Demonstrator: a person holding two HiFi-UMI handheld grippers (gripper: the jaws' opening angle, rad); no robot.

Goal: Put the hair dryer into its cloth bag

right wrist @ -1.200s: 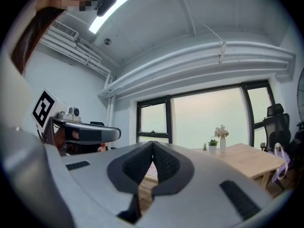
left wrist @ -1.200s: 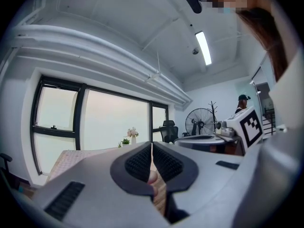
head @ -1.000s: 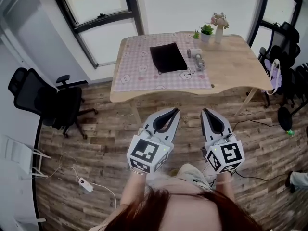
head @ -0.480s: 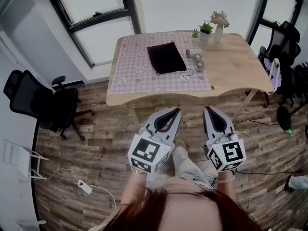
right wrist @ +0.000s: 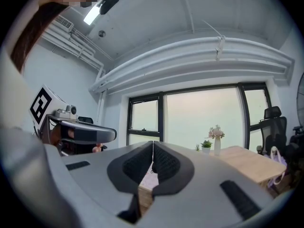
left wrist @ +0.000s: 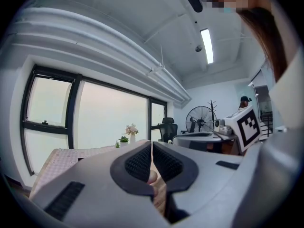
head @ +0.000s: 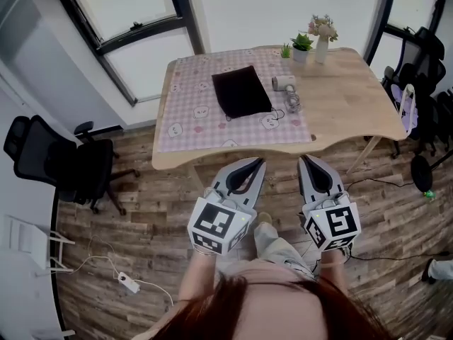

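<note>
Head view: dryer [head: 284, 83] on worktop [head: 350, 101], just right of flat black bag [head: 241, 92]. L tool [head: 252, 164], R tool [head: 306, 163] closed, empty, well apart from both. Dryer prob. rigid, smooth: grip handle. Bag limp: pinch hem.

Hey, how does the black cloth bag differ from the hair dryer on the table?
The cloth bag is black, flat and larger; the hair dryer is pale, small and rounded. The cloth bag lies mid-cloth, the hair dryer near the cloth's edge. Both rest on the checkered tablecloth.
</note>
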